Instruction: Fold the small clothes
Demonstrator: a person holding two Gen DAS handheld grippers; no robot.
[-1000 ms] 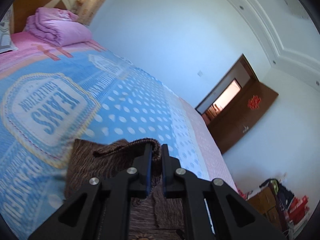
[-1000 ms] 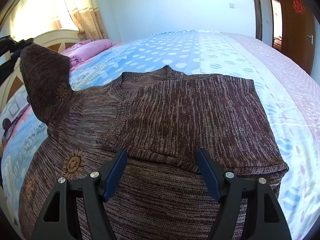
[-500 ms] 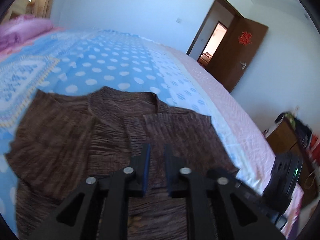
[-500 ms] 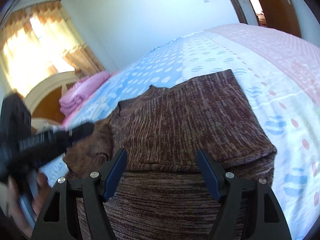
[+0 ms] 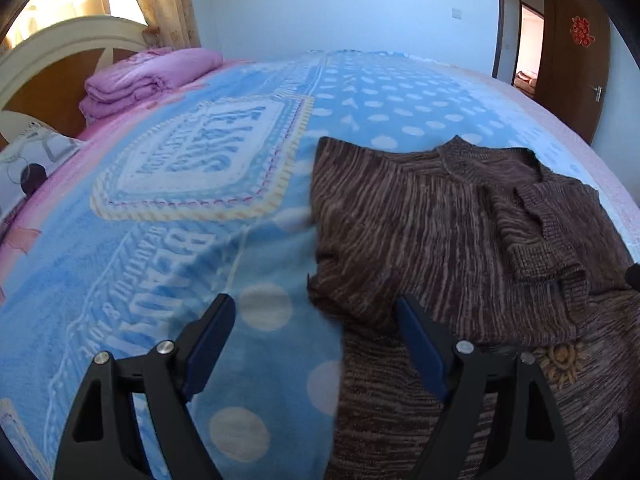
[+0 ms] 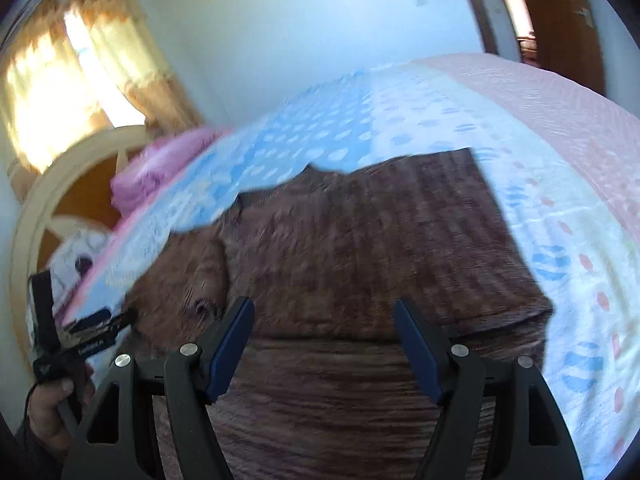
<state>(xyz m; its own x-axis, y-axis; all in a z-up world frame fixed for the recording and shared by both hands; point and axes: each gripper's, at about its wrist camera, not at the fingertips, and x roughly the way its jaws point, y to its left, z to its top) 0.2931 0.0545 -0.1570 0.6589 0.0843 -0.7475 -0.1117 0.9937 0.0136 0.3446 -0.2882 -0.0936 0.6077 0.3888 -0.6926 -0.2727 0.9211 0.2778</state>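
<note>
Covering most of both views: bed (image 5: 168, 264) under a blue dotted blanket with a lettered badge. Brown knit sweater (image 5: 448, 240) lying flat on the blanket, sleeves folded in over the body, sunflower motif near the hem. Folded pink quilt (image 5: 148, 80) by the headboard. Left claw (image 5: 316, 330) has just been opening, now spread, nothing between, straddling the sweater's left edge. Right claw (image 6: 324, 332) spread above the sweater, empty.
</note>
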